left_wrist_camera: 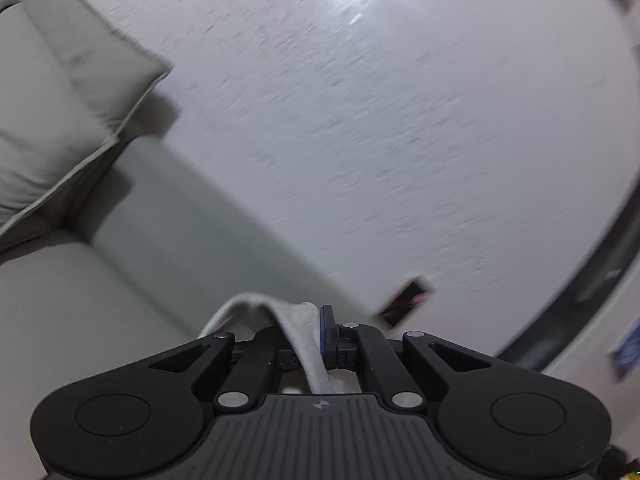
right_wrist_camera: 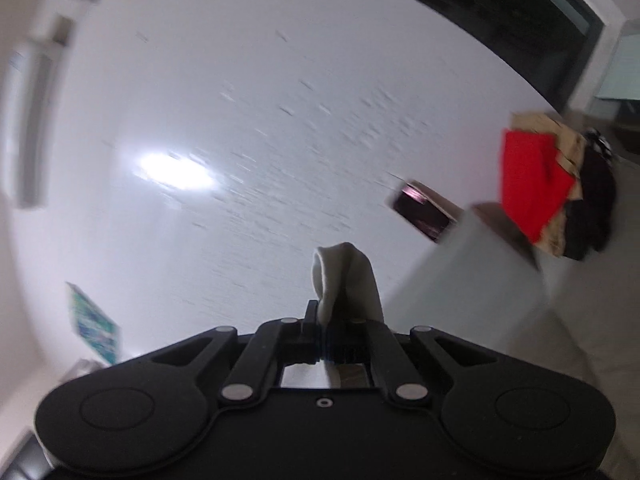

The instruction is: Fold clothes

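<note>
A: Two views, both blurred; left hand-held gripper [left_wrist_camera: 322,334] has its jaws closed on a pale grey-white cloth [left_wrist_camera: 304,332]; the fabric loops up ahead of the jaws and runs back down between them.

B: Same on the other side; right hand-held gripper [right_wrist_camera: 322,322] is clamped on a fold of the pale cloth [right_wrist_camera: 346,280], which stands up in a soft peak above the jaws; whether both ends belong to one garment, cannot tell.

A: Left view: light grey sofa [left_wrist_camera: 72,280] at lower left, matching cushion [left_wrist_camera: 64,92] propped above it; pale speckled floor [left_wrist_camera: 360,120] beyond; small dark object [left_wrist_camera: 406,300] on it, too blurred to name.

B: Right view: red cloth [right_wrist_camera: 528,184] and black cloth [right_wrist_camera: 596,200] draped over a brown box [right_wrist_camera: 566,144] at far right, well apart from the held cloth.
</note>
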Demonstrator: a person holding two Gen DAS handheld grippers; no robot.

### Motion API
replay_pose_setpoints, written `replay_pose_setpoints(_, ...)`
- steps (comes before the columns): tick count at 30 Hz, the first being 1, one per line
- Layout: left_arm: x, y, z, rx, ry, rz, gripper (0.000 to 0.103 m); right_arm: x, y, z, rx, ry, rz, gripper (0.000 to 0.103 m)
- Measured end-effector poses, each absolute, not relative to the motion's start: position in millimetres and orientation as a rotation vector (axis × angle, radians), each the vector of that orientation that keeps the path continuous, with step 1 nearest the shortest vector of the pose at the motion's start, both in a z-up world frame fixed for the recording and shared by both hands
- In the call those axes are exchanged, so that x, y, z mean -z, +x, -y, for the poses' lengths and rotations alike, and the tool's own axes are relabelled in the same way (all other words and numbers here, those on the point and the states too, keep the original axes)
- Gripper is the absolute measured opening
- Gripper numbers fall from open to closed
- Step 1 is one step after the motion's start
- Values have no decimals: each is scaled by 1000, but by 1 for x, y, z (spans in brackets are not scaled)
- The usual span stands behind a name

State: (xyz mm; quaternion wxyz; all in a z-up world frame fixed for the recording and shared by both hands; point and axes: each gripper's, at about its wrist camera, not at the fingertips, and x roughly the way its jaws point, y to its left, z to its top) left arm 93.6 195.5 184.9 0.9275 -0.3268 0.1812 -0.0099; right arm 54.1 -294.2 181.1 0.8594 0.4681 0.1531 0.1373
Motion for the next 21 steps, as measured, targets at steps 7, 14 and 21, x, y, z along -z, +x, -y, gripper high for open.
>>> replay_pose_setpoints(7,-244,92,-187,55,-535,-119,0,-228,90,282,-323,819,-212,3)
replay_pose_setpoints(14,-145,98,-180,32,-548,-243,0,-156,87,286,-293,814,-325,3)
replay_pose_setpoints(21,34,96,-188,-115,-667,-586,0,34,98,276,-133,950,-669,3)
